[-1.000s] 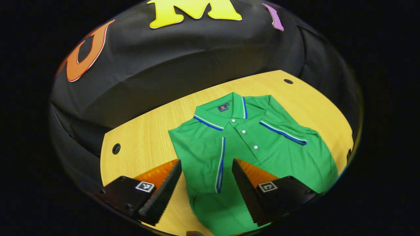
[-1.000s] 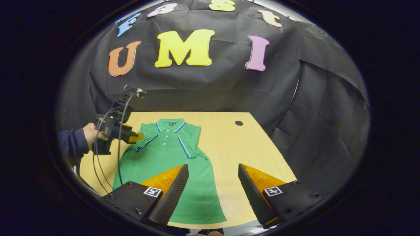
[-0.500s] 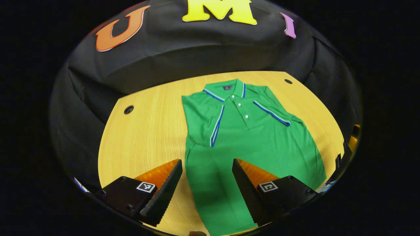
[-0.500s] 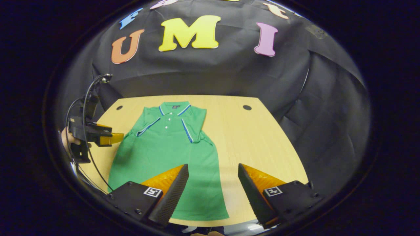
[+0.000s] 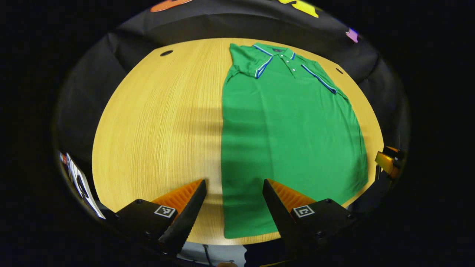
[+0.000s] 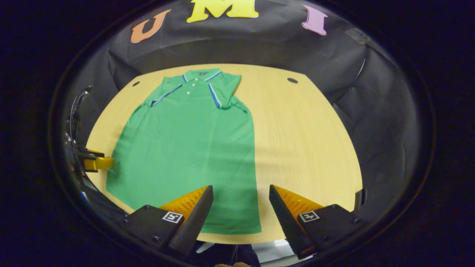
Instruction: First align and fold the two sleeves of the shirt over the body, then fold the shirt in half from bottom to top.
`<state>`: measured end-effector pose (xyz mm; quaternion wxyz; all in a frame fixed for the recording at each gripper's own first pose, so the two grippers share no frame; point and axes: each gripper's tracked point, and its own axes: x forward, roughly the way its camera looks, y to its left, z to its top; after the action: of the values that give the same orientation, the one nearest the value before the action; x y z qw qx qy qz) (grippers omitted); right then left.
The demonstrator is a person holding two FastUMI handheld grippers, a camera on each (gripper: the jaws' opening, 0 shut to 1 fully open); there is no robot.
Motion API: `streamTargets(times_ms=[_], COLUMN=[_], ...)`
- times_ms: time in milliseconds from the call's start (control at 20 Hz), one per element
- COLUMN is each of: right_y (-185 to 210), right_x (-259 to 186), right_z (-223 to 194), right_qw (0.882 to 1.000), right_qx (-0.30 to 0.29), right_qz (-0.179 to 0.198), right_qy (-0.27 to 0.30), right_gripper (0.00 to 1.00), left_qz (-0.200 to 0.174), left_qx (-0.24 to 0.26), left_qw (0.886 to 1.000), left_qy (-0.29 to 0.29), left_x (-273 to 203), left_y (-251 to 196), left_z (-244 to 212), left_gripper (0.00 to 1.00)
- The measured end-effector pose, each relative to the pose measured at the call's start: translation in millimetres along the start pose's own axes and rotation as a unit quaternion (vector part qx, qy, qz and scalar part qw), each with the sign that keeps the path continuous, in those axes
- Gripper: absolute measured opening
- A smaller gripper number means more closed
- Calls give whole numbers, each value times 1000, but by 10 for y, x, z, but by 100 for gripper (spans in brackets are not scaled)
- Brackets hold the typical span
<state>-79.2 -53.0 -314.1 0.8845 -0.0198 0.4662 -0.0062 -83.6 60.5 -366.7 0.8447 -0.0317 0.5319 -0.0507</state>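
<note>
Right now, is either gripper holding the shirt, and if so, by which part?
Nothing is held. The left gripper and right gripper are both open, above the near hem corners of the green shirt, which lies flat on the table.

shirt (image 5: 289,129): green, blue-and-white striped trim, white buttons | tabletop (image 5: 156,122): light wood grain | wall (image 6: 237,48): black

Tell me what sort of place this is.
Likely a staged recording booth, not a home: black cloth wall on all sides, one wooden table, one green shirt laid flat on it.
</note>
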Motion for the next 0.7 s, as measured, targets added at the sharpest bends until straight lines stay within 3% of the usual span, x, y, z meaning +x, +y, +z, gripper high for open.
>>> streamTargets(times_ms=[250,400,550,600,650,700], right_y=[-58,-139,-125,-107,-90,-95], right_x=[80,160,244,261,262,274], right_z=[-384,-517,-651,-668,-623,-626], right_qw=[998,996,992,991,991,990], right_qx=[-2,0,-3,-3,-2,-6], right_qz=[-1,-14,-16,-12,-12,-10], right_qy=[61,92,126,135,133,138], right_gripper=[97,97,97,91,97,88], left_qz=[-2,16,25,25,25,25], left_qx=[-19,12,7,4,3,4], left_qw=[997,996,994,994,993,993], left_qy=[79,83,102,107,112,116], left_x=[-58,-6,-1,6,-1,-1], left_y=[-66,-68,-81,-76,-84,-81], left_z=[-613,-596,-598,-595,-603,-607], left_gripper=[99,96,98,99,99,99])
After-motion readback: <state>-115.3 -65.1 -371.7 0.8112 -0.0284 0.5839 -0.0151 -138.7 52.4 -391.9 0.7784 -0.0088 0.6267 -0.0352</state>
